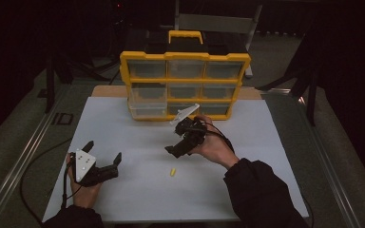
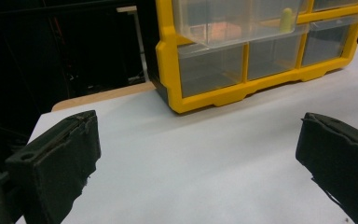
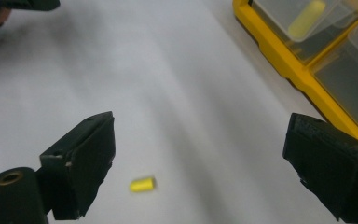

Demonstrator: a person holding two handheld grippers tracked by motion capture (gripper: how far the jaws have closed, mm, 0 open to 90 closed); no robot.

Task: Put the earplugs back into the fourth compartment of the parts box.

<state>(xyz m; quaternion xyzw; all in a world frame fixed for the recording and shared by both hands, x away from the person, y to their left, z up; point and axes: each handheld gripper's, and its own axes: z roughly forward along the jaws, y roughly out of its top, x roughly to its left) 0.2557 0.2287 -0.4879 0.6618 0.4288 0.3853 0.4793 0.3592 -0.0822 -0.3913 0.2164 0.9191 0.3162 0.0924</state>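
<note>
A small yellow plug lies on the white mat, also seen as the yellow plug between and just below my right jaws. My right gripper hovers open above the mat, in front of the yellow organizer; in its own view the right gripper holds nothing. My left gripper rests open at the mat's front left; the left gripper faces the organizer. A clear drawer is pulled out, with another yellow plug inside it.
The organizer has several clear drawers and a yellow carry handle. The open drawer sticks out at its lower left. A wooden board lies under the mat. Metal table rails run along both sides.
</note>
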